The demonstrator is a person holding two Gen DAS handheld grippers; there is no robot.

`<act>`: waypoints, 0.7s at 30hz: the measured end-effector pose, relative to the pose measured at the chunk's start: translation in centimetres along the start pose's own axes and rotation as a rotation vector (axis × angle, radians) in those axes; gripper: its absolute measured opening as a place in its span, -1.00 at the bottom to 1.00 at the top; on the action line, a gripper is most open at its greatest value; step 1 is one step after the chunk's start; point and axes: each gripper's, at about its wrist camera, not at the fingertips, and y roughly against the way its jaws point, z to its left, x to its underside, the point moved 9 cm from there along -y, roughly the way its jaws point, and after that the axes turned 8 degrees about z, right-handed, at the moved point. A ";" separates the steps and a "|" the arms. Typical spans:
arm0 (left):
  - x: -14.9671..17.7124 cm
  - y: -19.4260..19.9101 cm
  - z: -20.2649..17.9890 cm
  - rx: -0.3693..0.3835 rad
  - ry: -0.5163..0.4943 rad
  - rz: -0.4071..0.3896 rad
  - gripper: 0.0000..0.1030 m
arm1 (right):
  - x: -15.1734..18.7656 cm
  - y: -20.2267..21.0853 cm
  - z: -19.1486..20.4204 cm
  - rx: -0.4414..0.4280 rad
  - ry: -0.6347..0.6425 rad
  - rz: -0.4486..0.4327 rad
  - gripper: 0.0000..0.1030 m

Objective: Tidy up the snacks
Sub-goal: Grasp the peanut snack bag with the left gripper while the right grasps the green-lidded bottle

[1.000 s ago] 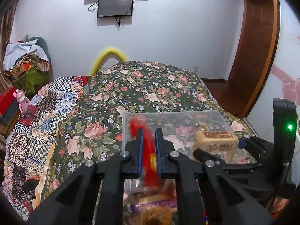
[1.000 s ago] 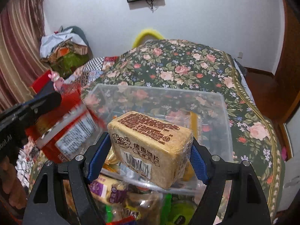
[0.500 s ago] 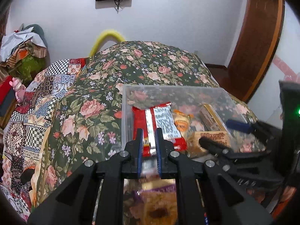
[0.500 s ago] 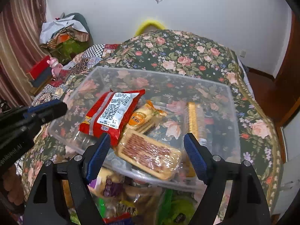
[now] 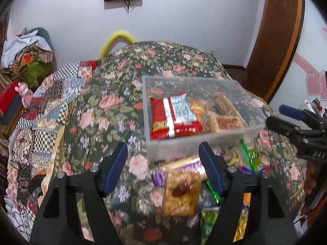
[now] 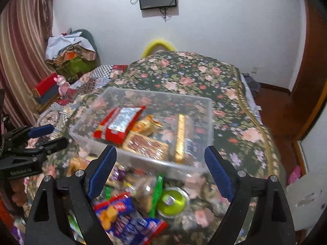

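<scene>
A clear plastic box [image 5: 196,145] [image 6: 143,161] sits on the floral bedspread. In it lie a red packet [image 5: 173,116] [image 6: 118,124], a tan biscuit pack [image 5: 226,122] [image 6: 145,145], an orange snack [image 6: 146,125] and a gold bar [image 6: 179,136]. Loose snacks lie in front of the box: a nut bar [image 5: 180,192], a purple pack [image 5: 177,167], a blue pack [image 6: 122,218], a green tin [image 6: 171,201]. My left gripper [image 5: 163,167] is open and empty, near the box's front wall. My right gripper [image 6: 160,175] is open and empty above the loose pile.
The floral bedspread [image 5: 98,110] covers the bed. A patchwork quilt [image 5: 40,106] lies at the left. A red box and pink toy [image 6: 59,85] sit by the striped curtain. A wooden door [image 5: 273,40] stands at the right.
Both grippers let go of their snacks. The red packet and the tan biscuit pack now lie in the box. Both grippers opened wide and drew back toward the loose pile.
</scene>
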 end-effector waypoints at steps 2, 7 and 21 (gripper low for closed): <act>1.0 -0.4 0.3 0.003 0.014 0.026 0.45 | 1.1 -0.1 -0.7 0.017 0.001 0.018 0.68; 3.4 -1.8 0.8 0.006 0.032 0.092 0.46 | 3.6 -1.1 -2.3 0.039 -0.021 0.066 0.68; 6.8 -4.8 -1.0 0.079 0.026 0.202 0.47 | 8.3 -5.0 -2.5 -0.026 -0.035 0.218 0.20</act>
